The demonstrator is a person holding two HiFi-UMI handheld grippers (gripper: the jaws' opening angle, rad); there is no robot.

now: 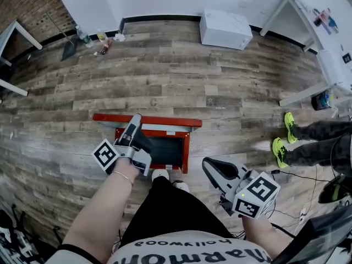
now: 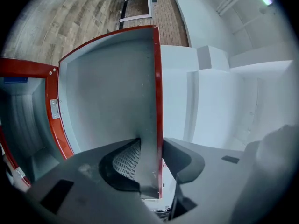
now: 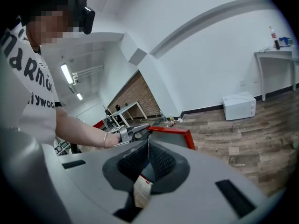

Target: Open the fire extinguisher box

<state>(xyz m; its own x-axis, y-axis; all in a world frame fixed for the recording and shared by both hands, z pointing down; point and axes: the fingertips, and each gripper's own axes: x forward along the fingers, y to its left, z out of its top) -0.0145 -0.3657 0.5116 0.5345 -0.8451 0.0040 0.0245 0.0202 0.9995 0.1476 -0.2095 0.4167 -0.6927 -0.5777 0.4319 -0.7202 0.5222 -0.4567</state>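
Observation:
The red fire extinguisher box (image 1: 186,150) stands on the wood floor just ahead of my feet. Its door (image 1: 147,120) is swung out towards the left. My left gripper (image 1: 135,123) holds the door's free edge. In the left gripper view the door's grey inner face (image 2: 107,101) and its red rim run between the jaws of the left gripper (image 2: 149,158), which close against both sides. The box's hollow body (image 2: 23,120) shows at the left. My right gripper (image 1: 212,167) hangs to the right of the box, apart from it. Its jaws (image 3: 148,157) are shut together on nothing.
A white appliance (image 1: 225,29) sits by the far wall and white tables (image 1: 308,15) stand at the right. Another person's legs in yellow-green shoes (image 1: 281,144) are right of the box. Bottles and a dustpan (image 1: 82,37) lie at the back left, cables (image 1: 300,176) at the lower right.

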